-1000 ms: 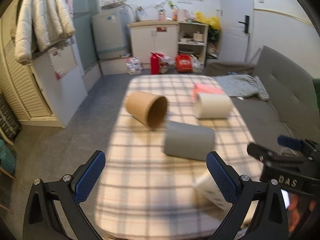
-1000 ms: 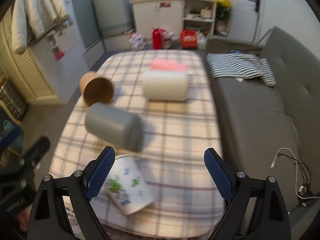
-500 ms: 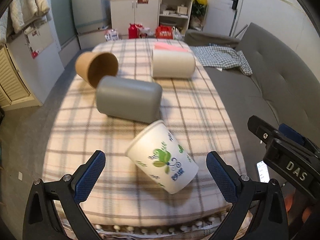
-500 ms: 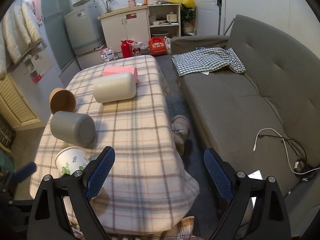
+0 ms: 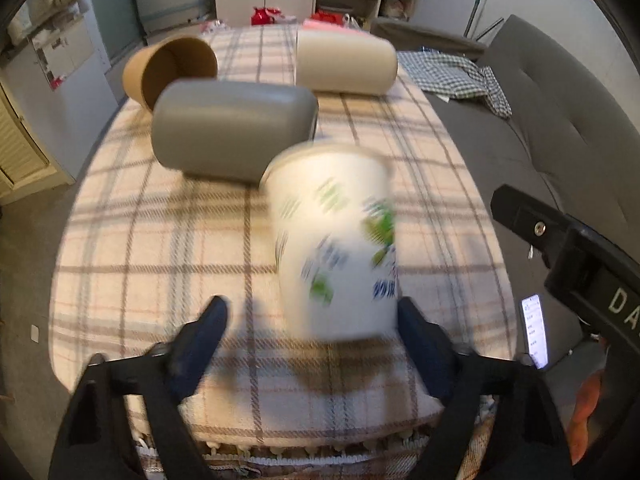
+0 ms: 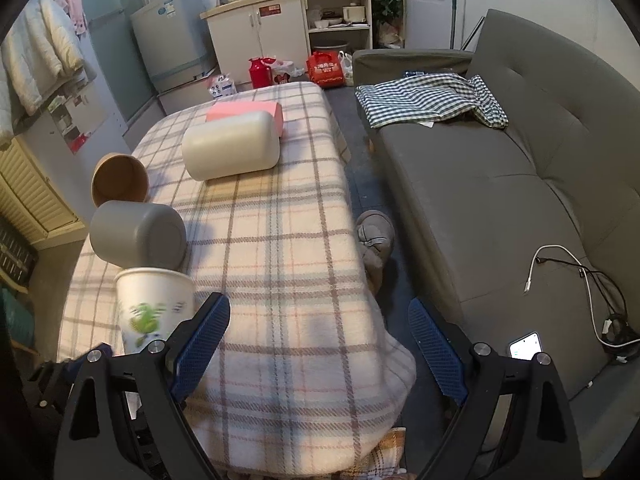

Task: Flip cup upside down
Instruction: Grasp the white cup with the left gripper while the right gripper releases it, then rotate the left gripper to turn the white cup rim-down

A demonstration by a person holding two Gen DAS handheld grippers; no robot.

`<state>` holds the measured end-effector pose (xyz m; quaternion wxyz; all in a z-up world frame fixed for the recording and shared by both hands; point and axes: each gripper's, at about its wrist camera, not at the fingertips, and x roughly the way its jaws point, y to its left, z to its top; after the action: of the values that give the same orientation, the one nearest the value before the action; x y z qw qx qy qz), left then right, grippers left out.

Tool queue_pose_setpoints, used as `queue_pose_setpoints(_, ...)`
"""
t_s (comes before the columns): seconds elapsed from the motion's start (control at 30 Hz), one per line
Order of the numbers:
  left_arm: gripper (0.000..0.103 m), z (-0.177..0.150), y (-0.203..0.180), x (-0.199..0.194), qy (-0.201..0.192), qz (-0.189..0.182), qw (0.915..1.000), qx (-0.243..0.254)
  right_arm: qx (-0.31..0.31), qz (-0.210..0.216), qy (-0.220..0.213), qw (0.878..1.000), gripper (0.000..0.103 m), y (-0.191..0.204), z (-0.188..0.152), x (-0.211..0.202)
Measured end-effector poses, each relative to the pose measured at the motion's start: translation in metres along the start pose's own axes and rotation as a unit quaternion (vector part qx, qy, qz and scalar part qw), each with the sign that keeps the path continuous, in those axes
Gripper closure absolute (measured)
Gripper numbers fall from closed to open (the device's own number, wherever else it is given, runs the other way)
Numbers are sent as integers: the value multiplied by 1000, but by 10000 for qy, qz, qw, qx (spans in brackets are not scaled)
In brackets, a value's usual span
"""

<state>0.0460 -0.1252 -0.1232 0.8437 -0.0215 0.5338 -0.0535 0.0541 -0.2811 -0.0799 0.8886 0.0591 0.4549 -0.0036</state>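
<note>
- left gripper (image 5: 310, 336): black angular frame, dark blue pads, blurred
- right gripper (image 6: 318, 338): black frame, blue ribbed finger pads (image 6: 434, 346), silver screws; white "DA" lettering on its black body in left wrist view

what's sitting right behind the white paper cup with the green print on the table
Directly behind the white cup lies the grey cup on its side, its lower right edge hidden by the white cup. Farther back lies the brown cup. Whether the white and grey cups touch is unclear.

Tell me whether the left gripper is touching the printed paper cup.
Cannot tell. In the left wrist view the blurred printed paper cup sits against one finger of the left gripper, but motion blur hides any contact.
</note>
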Motion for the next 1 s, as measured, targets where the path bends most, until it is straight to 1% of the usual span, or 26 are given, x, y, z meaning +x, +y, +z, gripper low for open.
queue_pose_setpoints(0.03,32,0,2,2,66,-65,10000,-31,-11,-5,15,10000,12,1,0,1)
queue_pose_setpoints(0.13,32,-1,6,3,120,-229,9996,-74,-15,-2,53,10000,12,3,-1,3)
queue_pose_setpoints(0.23,32,-1,4,-2,54,-259,9996,43,-34,-23,62,10000,12,5,-1,4)
queue_pose_setpoints(0.33,30,-1,1,-7,-70,-185,9994,281,-49,-17,77,10000,12,8,-2,4)
queue_pose_setpoints(0.4,28,0,-3,-7,-178,-25,9986,505,-50,17,103,9999,12,9,-1,6)
queue_pose_setpoints(0.53,28,2,-5,-8,-514,153,9952,824,-79,27,137,9999,12,12,-2,7)
queue_pose_setpoints(0.6,28,4,-8,-6,-649,169,9927,1004,-70,16,149,9999,12,11,-1,8)
queue_pose_setpoints(0.63,32,4,-9,-5,-655,143,9918,1085,-63,6,152,9999,12,11,-1,8)
queue_pose_setpoints(0.67,41,3,-10,-5,-644,104,9913,1145,-59,4,155,9999,12,11,-1,8)
queue_pose_setpoints(0.8,41,3,-13,-13,-698,9,9882,1363,-11,8,144,9999,12,9,0,9)
queue_pose_setpoints(0.9,41,4,-13,-27,-806,56,9838,1598,-6,23,145,9999,12,10,0,9)
queue_pose_setpoints(1.0,41,9,-4,-43,-806,-14,9841,1583,-7,42,149,9999,12,11,1,10)
